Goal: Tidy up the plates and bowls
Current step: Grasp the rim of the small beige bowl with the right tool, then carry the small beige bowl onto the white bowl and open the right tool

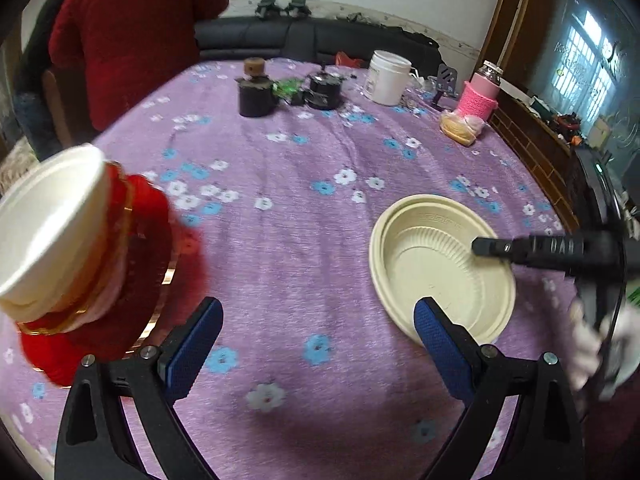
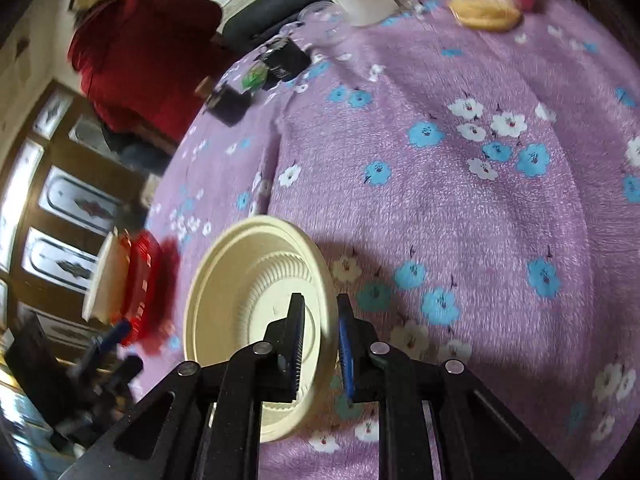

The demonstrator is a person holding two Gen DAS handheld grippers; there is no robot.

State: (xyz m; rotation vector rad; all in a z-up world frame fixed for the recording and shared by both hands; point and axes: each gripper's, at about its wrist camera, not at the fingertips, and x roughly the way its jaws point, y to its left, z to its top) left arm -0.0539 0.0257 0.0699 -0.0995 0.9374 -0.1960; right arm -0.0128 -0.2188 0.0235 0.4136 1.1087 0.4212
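Note:
A cream ribbed plate lies on the purple flowered tablecloth at the right. My right gripper reaches in from the right over its rim. In the right wrist view, this gripper is shut on the cream plate, one blue pad inside the rim and one outside. My left gripper stands open just above the cloth, its jaws holding nothing, left of the plate. At the far left a white bowl sits on a stack of red dishes; the same bowl and red dishes show blurred.
At the table's far side stand two black pots, a white jar, a pink-sleeved bottle and a bagged yellow item. A person in a red top stands beyond the far left edge. A white-gloved hand holds the right gripper.

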